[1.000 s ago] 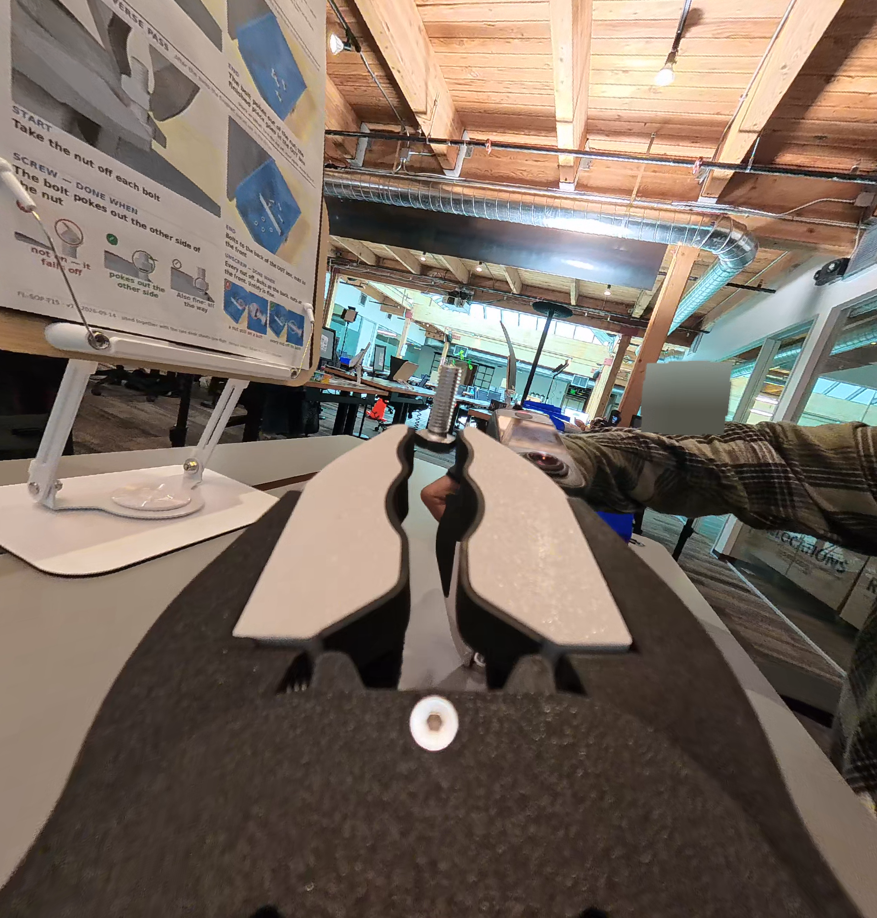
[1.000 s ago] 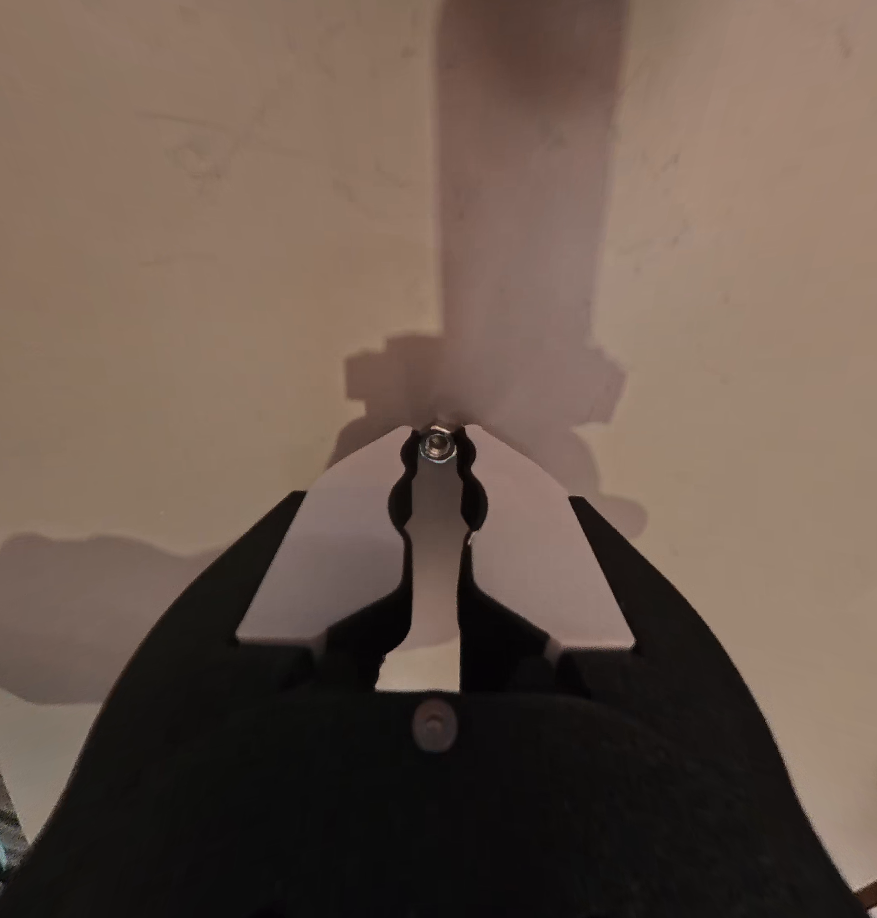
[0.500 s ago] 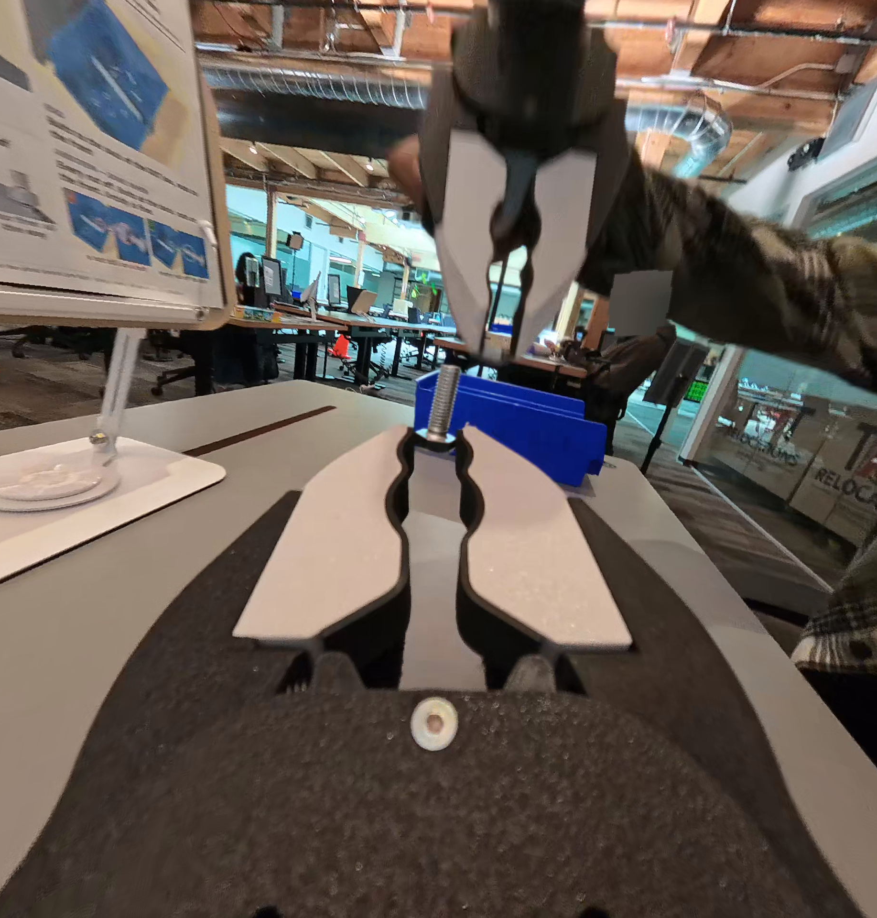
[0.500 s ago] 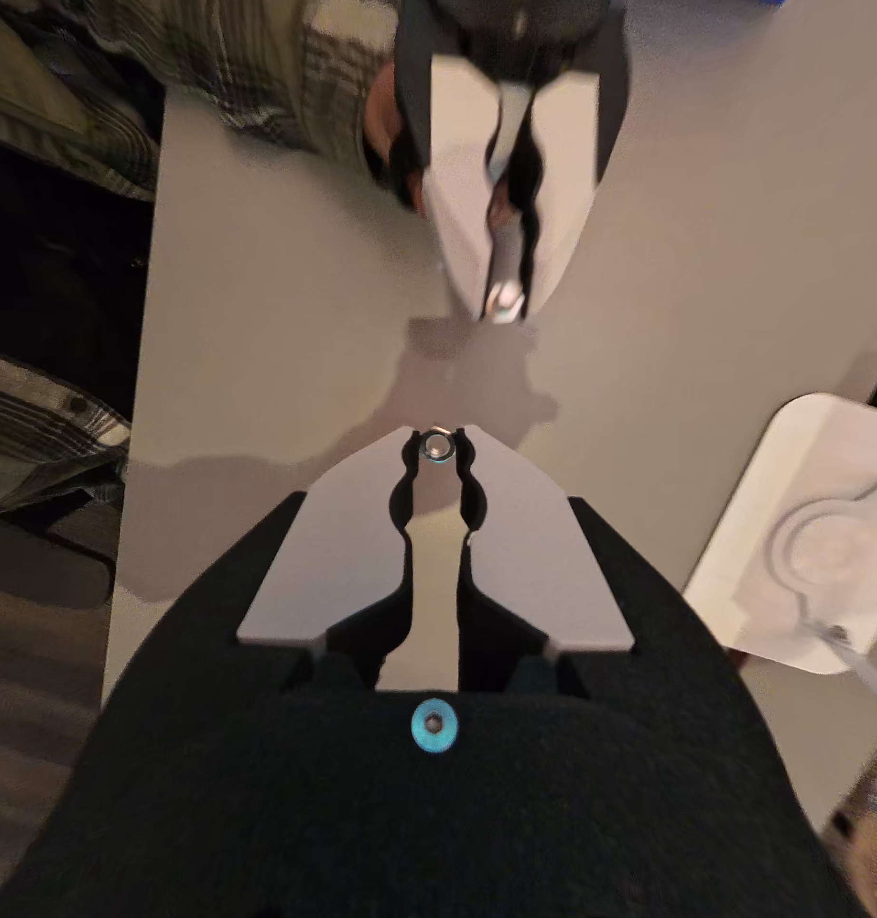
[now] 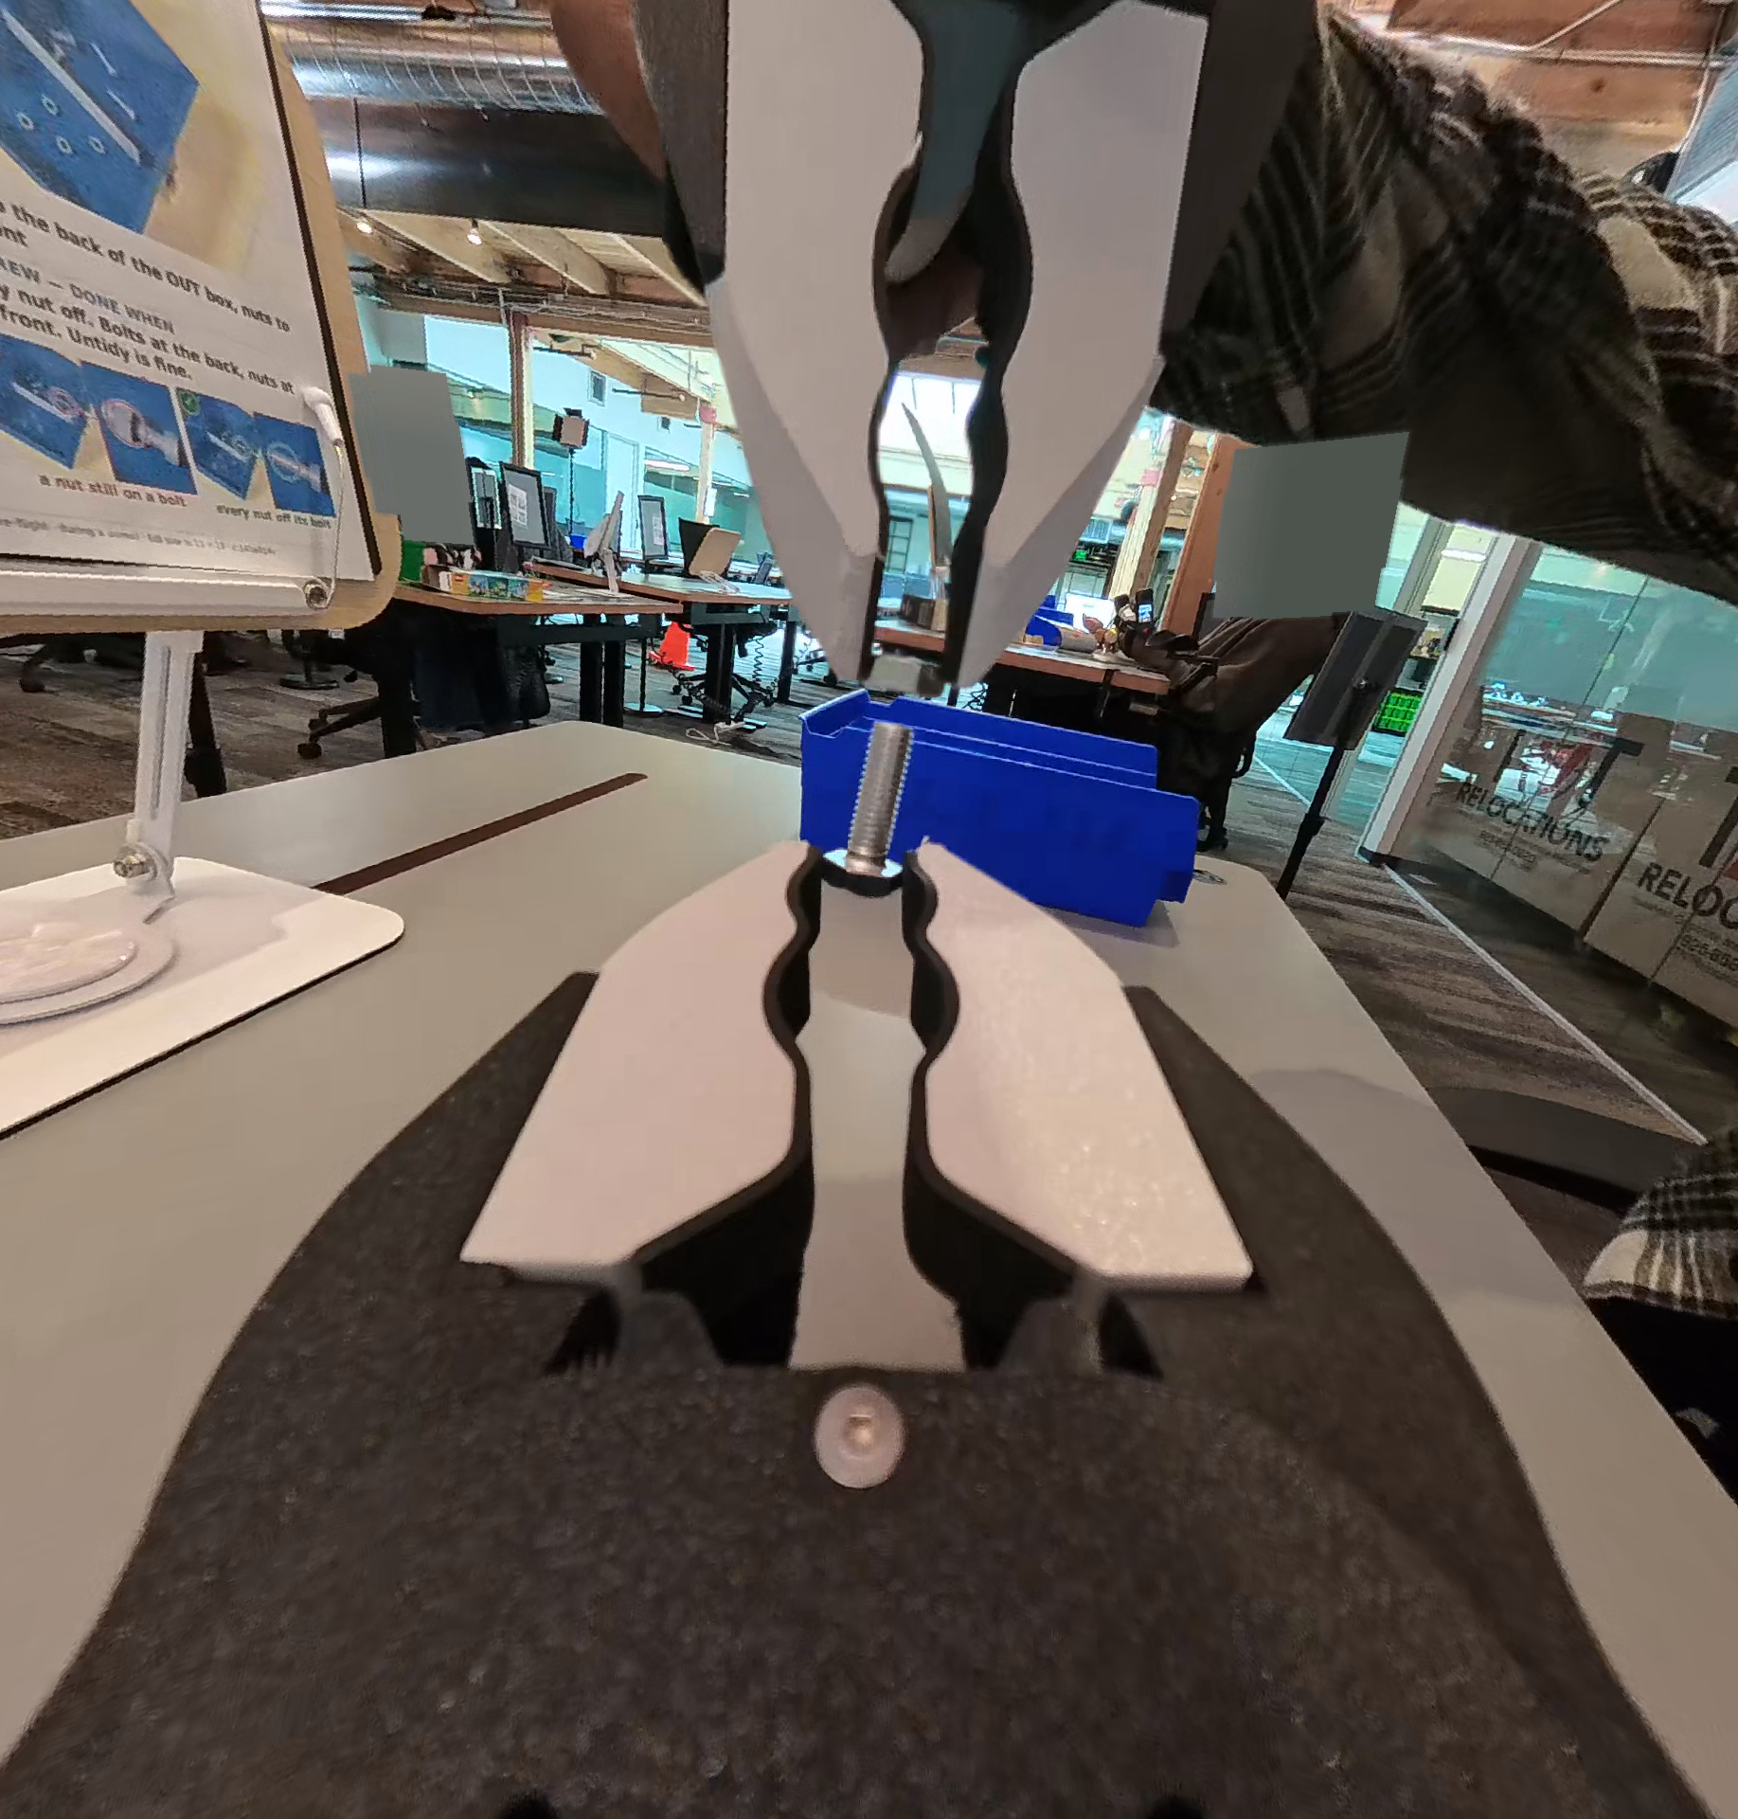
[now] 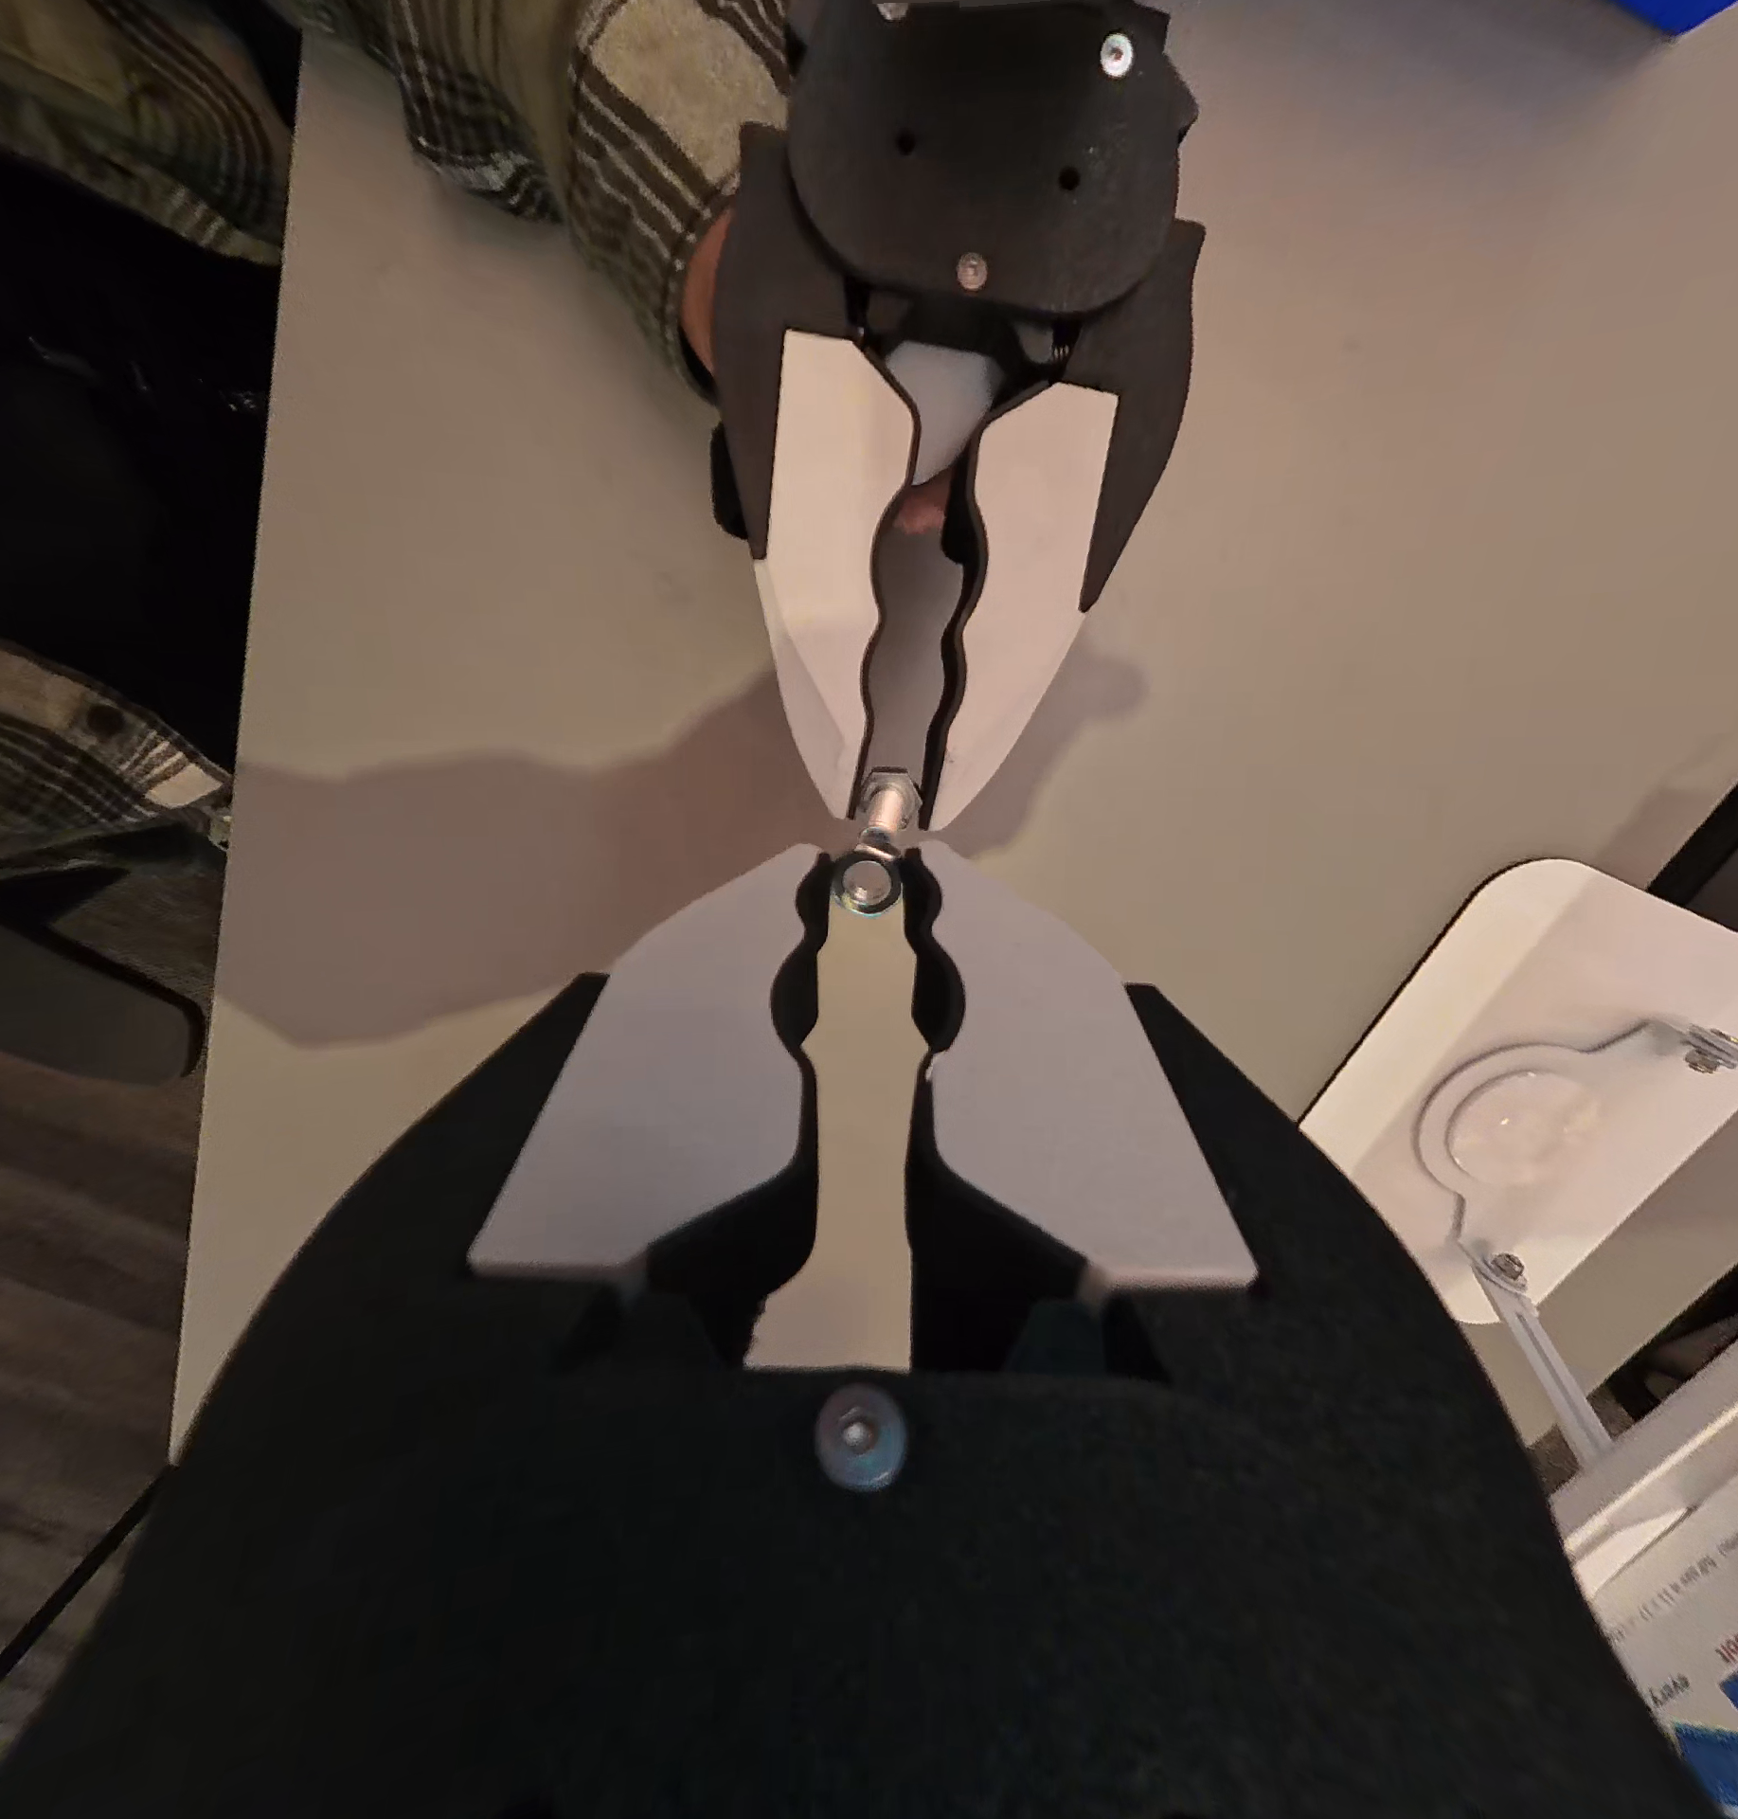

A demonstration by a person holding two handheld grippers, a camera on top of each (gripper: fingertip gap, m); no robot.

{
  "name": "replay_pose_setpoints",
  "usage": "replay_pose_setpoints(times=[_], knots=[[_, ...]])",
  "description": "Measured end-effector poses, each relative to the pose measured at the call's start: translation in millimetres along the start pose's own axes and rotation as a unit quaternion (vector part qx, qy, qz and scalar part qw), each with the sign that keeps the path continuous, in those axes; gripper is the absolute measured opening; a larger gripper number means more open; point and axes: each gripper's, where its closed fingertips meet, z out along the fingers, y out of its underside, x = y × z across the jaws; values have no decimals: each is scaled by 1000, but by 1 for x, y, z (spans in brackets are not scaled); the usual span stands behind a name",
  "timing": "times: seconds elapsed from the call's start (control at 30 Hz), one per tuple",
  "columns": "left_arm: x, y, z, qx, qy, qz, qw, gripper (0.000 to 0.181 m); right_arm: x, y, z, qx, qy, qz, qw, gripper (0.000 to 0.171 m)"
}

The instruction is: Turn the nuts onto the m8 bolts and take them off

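right gripper (image 5: 906,677) nut (image 5: 902,675) just above bolt (image 5: 876,809)

I see grey table (image 5: 205,1132) under me, open office beyond. Wooden beams (image 5: 510,251) overhead, silver duct (image 5: 432,74) along ceiling, small lights lit. Rows of desks (image 5: 628,581) with monitors, office chairs, dark plank floor (image 5: 1494,974). Glass partitions (image 5: 1612,689) on right side.

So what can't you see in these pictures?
Left wrist view: inside the blue bin, hidden by its wall.
Left wrist view: head of the bolt, mostly buried in the left gripper.
Left wrist view: instruction sheet, cut off by the frame edge.
Right wrist view: threads of the nut, too small, in the right gripper.
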Motion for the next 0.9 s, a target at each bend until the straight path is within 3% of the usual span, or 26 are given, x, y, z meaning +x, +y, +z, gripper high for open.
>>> replay_pose_setpoints(times=[0.53, 0.9], knots=[[-1, -3, 0, 9, -12, 0, 1000, 15, 3, -4, 6, -3, 7, 1, 1000, 14], [-12, -6, -6, 16, -69, 24, 997, 14, 14, -4, 7, -39, 26, 105, 993, 14]])
